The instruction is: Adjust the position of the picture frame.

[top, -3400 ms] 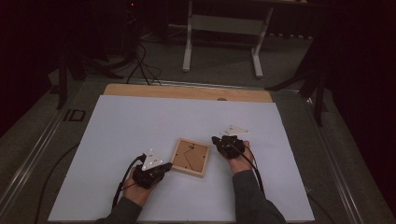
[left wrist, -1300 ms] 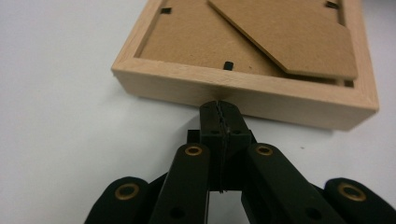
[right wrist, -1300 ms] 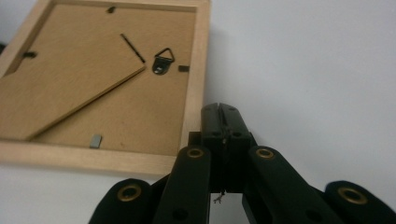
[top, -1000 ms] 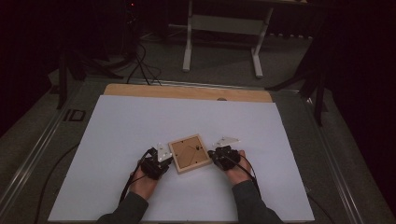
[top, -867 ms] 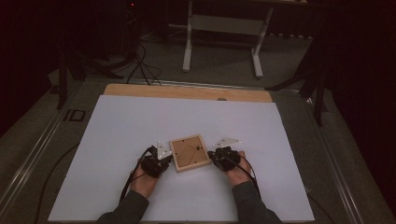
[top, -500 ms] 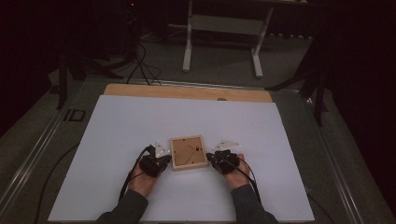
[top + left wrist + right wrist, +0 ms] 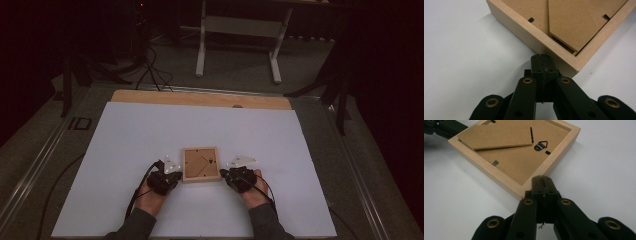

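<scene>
A small wooden picture frame (image 7: 200,164) lies face down on the white table, its brown backboard, fold-out stand and metal hanger (image 7: 541,145) facing up. My left gripper (image 7: 175,176) is shut, its tip against the frame's near left corner. In the left gripper view the closed tip (image 7: 541,58) touches the frame's wooden side (image 7: 529,32) close to a corner. My right gripper (image 7: 224,175) is shut too, at the near right corner. In the right gripper view its tip (image 7: 543,180) presses on the frame's rim (image 7: 499,178). Neither holds anything.
The white sheet (image 7: 150,130) spreads wide around the frame, with a wooden strip (image 7: 200,98) along its far edge. Beyond the table stands a white metal stand (image 7: 237,35) on a dark floor with cables. The person's sleeves come in at the bottom.
The frame, tilted like a diamond 3.4 s ago, has been turned square to the table. Both shut grippers moved in and now rest at its two near corners.
</scene>
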A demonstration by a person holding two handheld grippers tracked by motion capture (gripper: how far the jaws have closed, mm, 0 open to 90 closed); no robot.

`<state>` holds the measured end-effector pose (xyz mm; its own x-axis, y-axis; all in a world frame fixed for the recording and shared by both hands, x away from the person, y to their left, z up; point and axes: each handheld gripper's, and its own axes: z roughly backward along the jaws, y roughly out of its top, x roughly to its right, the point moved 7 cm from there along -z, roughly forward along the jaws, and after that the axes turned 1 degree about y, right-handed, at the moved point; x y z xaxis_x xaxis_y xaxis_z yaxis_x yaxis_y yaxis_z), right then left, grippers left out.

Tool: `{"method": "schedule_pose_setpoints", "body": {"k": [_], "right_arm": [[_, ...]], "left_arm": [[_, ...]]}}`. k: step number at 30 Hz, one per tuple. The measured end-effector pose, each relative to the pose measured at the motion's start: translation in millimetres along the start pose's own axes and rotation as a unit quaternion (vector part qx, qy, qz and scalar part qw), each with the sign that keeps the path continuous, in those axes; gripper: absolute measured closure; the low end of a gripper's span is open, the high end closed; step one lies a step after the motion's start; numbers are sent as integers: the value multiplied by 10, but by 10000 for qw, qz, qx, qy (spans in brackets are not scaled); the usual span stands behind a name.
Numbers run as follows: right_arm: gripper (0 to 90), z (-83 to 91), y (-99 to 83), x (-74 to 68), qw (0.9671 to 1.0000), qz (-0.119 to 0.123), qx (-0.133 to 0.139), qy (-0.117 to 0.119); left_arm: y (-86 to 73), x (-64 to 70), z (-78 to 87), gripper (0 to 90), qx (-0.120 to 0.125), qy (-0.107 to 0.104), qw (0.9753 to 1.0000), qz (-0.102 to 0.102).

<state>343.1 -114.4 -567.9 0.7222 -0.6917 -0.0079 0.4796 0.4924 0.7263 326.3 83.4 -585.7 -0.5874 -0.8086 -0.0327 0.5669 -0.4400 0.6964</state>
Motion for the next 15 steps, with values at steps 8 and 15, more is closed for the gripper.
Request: {"method": "schedule_pose_setpoints", "body": {"k": [8, 15], "right_arm": [[899, -12, 22, 31, 9999, -94, 75, -35], [899, -56, 51, 83, 9997, -179, 140, -104]], "left_arm": [[58, -35, -66, 900, 54, 112, 9999, 87], [96, -64, -108, 900, 94, 182, 9996, 204]]}}
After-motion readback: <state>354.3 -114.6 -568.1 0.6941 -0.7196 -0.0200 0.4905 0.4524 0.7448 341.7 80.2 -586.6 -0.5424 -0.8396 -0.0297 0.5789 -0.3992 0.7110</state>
